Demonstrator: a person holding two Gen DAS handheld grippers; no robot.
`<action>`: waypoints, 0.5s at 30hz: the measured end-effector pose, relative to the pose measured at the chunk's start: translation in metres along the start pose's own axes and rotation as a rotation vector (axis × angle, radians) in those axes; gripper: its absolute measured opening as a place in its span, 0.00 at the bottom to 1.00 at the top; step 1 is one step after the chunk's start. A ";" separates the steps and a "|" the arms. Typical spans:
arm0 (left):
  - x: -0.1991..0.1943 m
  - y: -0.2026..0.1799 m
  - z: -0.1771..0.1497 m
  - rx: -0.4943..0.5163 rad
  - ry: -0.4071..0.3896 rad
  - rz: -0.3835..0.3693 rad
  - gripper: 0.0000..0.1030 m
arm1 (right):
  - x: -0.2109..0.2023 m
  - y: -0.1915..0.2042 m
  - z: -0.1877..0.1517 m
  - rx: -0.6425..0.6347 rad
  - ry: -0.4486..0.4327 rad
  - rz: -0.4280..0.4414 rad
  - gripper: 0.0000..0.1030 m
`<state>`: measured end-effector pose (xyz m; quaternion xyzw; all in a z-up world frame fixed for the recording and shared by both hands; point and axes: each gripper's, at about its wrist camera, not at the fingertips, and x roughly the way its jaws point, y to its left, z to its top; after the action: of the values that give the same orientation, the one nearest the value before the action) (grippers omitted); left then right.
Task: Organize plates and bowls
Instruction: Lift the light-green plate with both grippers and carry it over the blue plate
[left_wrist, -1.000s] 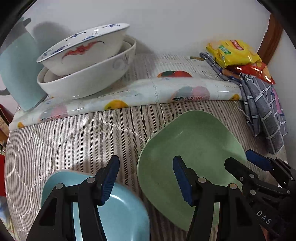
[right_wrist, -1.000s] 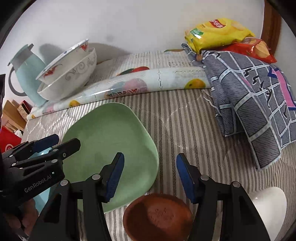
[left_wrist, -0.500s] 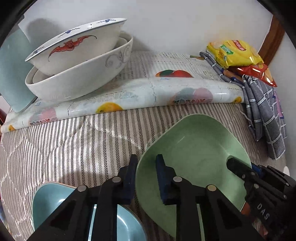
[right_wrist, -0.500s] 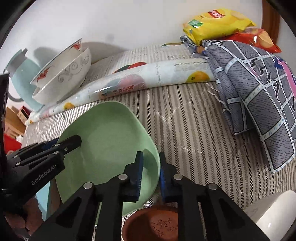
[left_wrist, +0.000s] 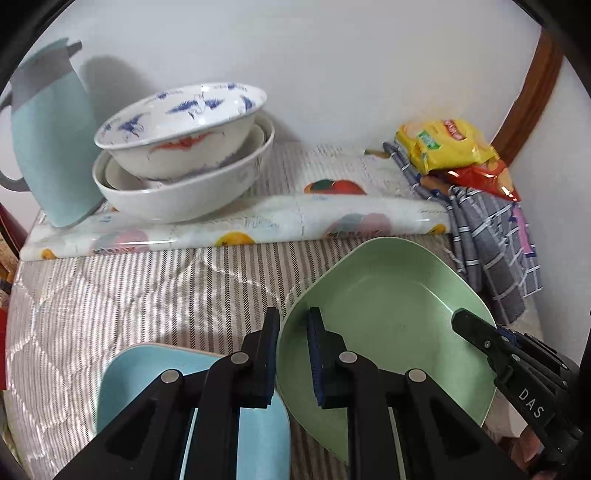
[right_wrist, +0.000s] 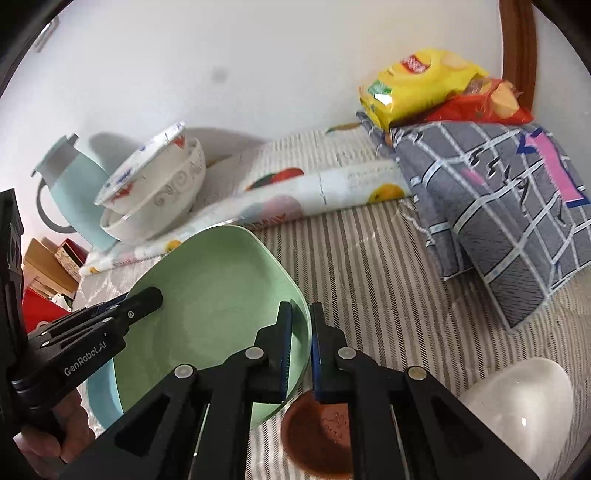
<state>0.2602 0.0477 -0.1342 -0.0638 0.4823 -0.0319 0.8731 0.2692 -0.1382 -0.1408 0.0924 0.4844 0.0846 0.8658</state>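
Green plate (left_wrist: 391, 314): tilted and held at two opposite edges above the striped bed cover (left_wrist: 122, 295), its right side higher in the left wrist view.
Left gripper (left_wrist: 293, 354): clenched on the plate's left rim, one finger inside the plate and one outside.
Right gripper (right_wrist: 301, 350): clamped on the plate's right rim in the same way, one finger on each side.
Blue plate (left_wrist: 147, 376): lies flat on the bed cover just left of the green plate and partly beneath the left gripper.
Brown saucer (right_wrist: 317, 435): lies on the bed cover under the right gripper, close to the green plate's lower edge.
White bowls (left_wrist: 184, 155): stacked at the back left on a folded fruit-print cloth (left_wrist: 295, 221), the top one with blue and red painting and sitting tilted.
Pale blue jug (left_wrist: 48, 147): stands just left of the bowls.
Grey checked cloth (right_wrist: 498, 206): heaped at the right, with yellow and red snack bags (right_wrist: 424, 85) on top.
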 end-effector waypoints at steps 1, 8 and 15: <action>-0.007 -0.001 -0.002 0.002 -0.009 -0.001 0.14 | -0.006 0.001 0.000 -0.001 -0.010 0.001 0.09; -0.044 -0.005 -0.014 0.003 -0.040 -0.008 0.14 | -0.042 0.006 -0.012 0.003 -0.054 0.007 0.09; -0.078 -0.006 -0.033 -0.001 -0.069 -0.005 0.14 | -0.078 0.014 -0.028 0.000 -0.089 0.012 0.09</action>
<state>0.1907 0.0480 -0.0854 -0.0665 0.4519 -0.0315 0.8890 0.2045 -0.1406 -0.0877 0.0989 0.4450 0.0855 0.8859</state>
